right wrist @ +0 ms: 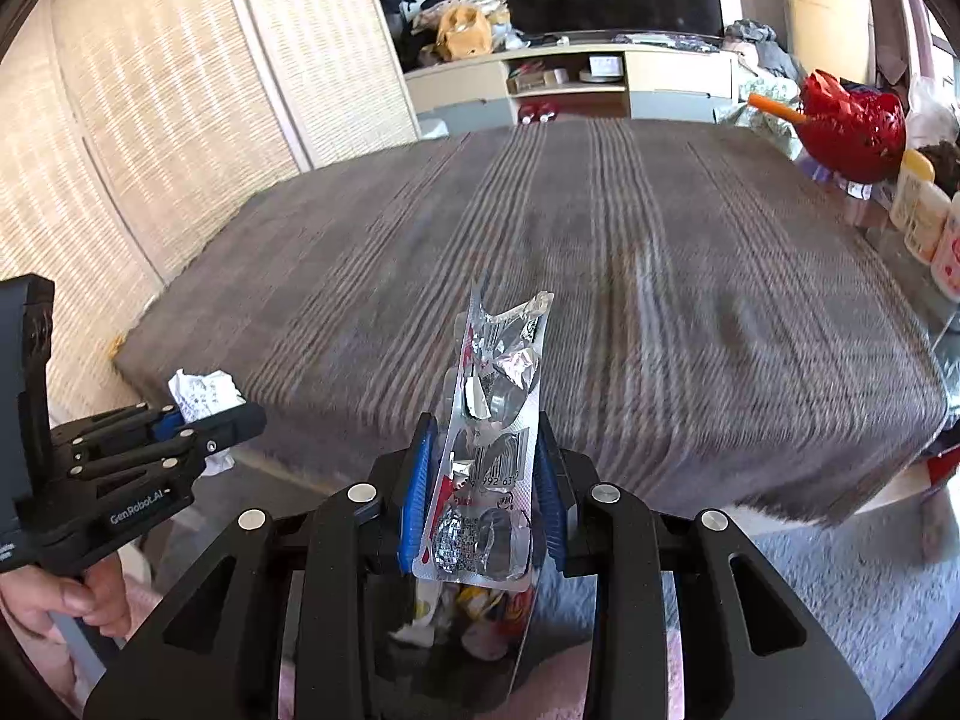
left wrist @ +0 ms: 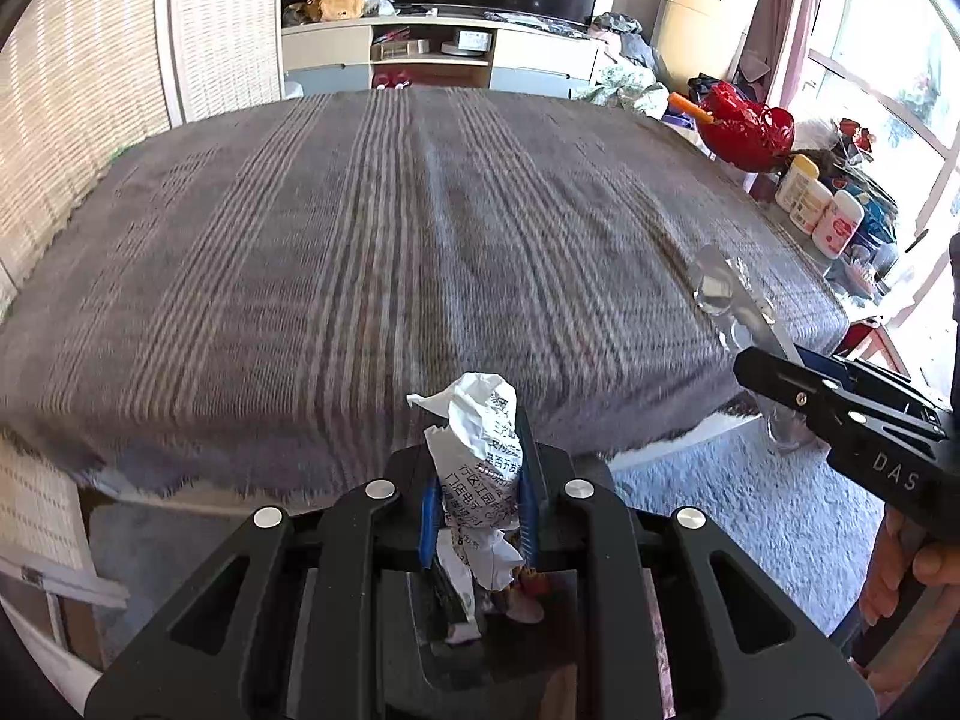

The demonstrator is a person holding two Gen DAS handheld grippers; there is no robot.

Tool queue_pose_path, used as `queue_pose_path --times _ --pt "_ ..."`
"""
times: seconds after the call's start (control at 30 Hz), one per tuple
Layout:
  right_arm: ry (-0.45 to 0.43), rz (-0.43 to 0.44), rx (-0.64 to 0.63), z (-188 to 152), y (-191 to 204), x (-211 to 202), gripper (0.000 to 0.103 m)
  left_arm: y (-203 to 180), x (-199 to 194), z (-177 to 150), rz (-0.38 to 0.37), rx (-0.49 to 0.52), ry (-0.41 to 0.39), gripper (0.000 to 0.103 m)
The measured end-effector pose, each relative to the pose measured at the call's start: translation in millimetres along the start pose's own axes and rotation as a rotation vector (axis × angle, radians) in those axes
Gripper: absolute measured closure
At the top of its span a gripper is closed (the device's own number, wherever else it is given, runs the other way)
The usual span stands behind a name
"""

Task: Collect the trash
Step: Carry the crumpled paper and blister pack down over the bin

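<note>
My left gripper (left wrist: 477, 480) is shut on a crumpled white paper with printed characters (left wrist: 480, 450), held upright between its blue pads over the near edge of the bed. In the right wrist view the same left gripper (right wrist: 198, 420) shows at the left with the paper (right wrist: 201, 393). My right gripper (right wrist: 486, 480) is shut on a used silver blister pack (right wrist: 498, 420), which stands tall between the blue pads. In the left wrist view the right gripper (left wrist: 780, 360) enters at the right edge with the clear blister pack (left wrist: 723, 297). Below each gripper a bin holding mixed trash (right wrist: 474, 612) shows dimly.
A bed with a grey striped cover (left wrist: 390, 252) fills the middle. A red bag (left wrist: 747, 126) and white bottles (left wrist: 819, 204) stand on a side table at the right. Woven cupboard doors (right wrist: 150, 120) line the left. A TV cabinet (left wrist: 432, 54) is behind. Pale carpet (left wrist: 750, 516) lies below.
</note>
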State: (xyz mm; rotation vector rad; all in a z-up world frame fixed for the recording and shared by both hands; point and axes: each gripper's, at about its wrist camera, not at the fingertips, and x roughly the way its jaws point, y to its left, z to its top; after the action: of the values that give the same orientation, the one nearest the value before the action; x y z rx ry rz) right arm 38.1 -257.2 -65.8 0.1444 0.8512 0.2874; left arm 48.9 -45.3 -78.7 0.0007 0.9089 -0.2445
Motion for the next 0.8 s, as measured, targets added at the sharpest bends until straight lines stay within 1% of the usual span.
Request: queue_pose_path --times 0.2,0.4,0.47,0.63,0.8 --pt "0.033 0.007 0.022 -25.6 1.1 4.5 0.070 6.9 2.6 -27.7 0.006 -0.027 0.017 0.084" --pt "0.076 -0.003 0.041 -49.8 -1.1 11.5 0.070 13.0 15.5 -51.6 0.000 -0.051 0.060 0.084" --pt "0.086 -0.007 0.051 -55.9 -2.5 12.6 0.070 13.7 18.8 -59.0 -0.002 -0.054 0.071 0.084" --pt "0.104 -0.027 0.063 -66.2 -4.6 16.9 0.070 18.1 36.5 -82.2 -0.012 -0.085 0.129 0.084" --pt "0.119 -0.042 0.065 -74.7 -6.4 23.7 0.070 20.5 46.7 -99.3 -0.006 -0.093 0.147 0.084"
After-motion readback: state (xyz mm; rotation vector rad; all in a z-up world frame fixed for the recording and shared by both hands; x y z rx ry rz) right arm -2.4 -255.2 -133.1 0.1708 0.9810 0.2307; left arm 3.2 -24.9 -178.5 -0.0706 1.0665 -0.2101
